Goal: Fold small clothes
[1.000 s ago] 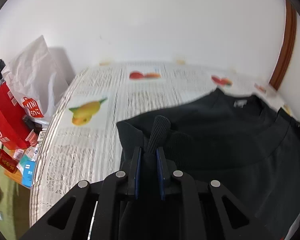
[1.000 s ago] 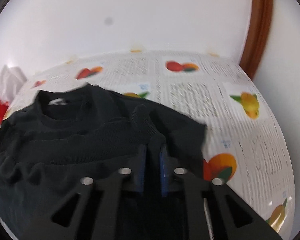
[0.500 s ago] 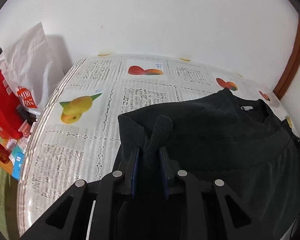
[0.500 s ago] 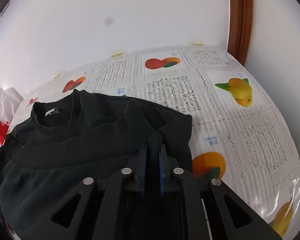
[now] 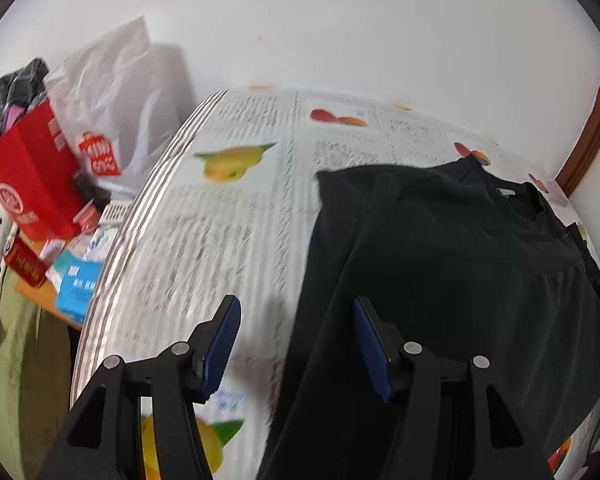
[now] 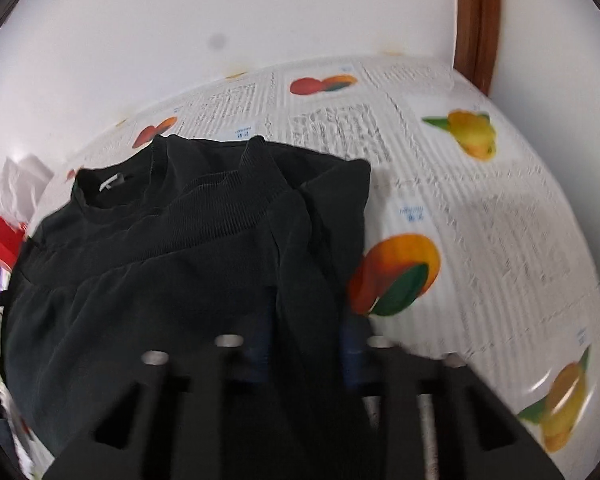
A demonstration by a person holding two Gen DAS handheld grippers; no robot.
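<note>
A black sweatshirt [image 5: 440, 240] with a ribbed hem and collar lies folded on the fruit-printed tablecloth [image 5: 220, 232]. My left gripper [image 5: 296, 304] is open and its jaws are still opening. It hovers over the garment's left edge, and its blue pads [image 5: 220, 344] press on nothing. In the right wrist view the sweatshirt [image 6: 160, 280] fills the left half. My right gripper [image 6: 304, 320] sits at its right edge. Its jaws are opening too, with a fold of black cloth still filling the narrow gap between them. That view is blurred.
Off the table's left edge are a red bag [image 5: 32, 184], a white plastic bag [image 5: 112, 92] and a blue box [image 5: 78, 284]. The white wall runs behind the table. A brown door frame [image 6: 476, 20] stands at the far right corner. Bare tablecloth [image 6: 480, 220] lies right of the garment.
My left gripper let go of the ribbed cloth, opened wide and shifted left off the garment. The right gripper's jaws spread slightly around its fold. The sweatshirt now lies flat.
</note>
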